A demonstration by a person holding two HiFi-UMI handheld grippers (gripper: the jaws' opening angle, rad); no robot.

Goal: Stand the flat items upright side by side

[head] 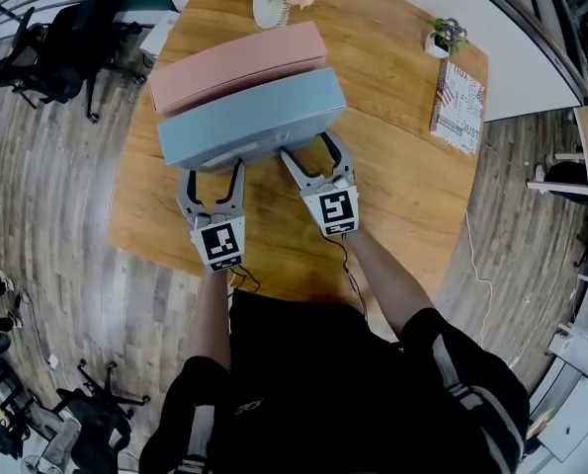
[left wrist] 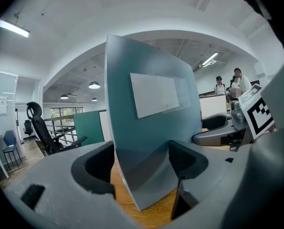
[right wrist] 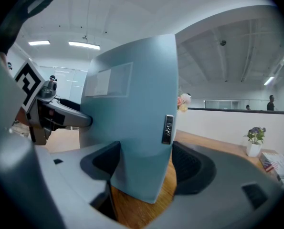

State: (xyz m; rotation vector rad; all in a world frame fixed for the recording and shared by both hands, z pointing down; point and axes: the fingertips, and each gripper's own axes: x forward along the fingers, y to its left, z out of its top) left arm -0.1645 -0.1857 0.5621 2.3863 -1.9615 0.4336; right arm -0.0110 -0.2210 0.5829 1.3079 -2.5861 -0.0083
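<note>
Left gripper view shows the left gripper (left wrist: pixel 142 163) pinching the blue box (left wrist: pixel 151 128) low down, one pad on each broad face. Right gripper view shows the same for the right gripper (right wrist: pixel 145 163), which grips the box near its other end, beside a small dark label on the narrow side. Wood is visible under the box's lower corner in both views, so I cannot tell whether it already rests fully on the table (head: pixel 402 196).

From the head view, the blue box stands on its long edge around the middle of the table, toward the left edge, with its white label facing the person. Directly behind it the pink box (head: pixel 239 65) stands upright too, and the two appear to touch along their length. At the far edge stands a vase (head: pixel 267 8) of flowers, at the far right a small potted plant (head: pixel 442 38), and near the right edge lies a patterned book (head: pixel 460 107).

I judge this as the placing step, nearly finished. The next move asks to settle the box squarely, then spread both pairs of jaws slowly and draw back without tipping it.
</note>
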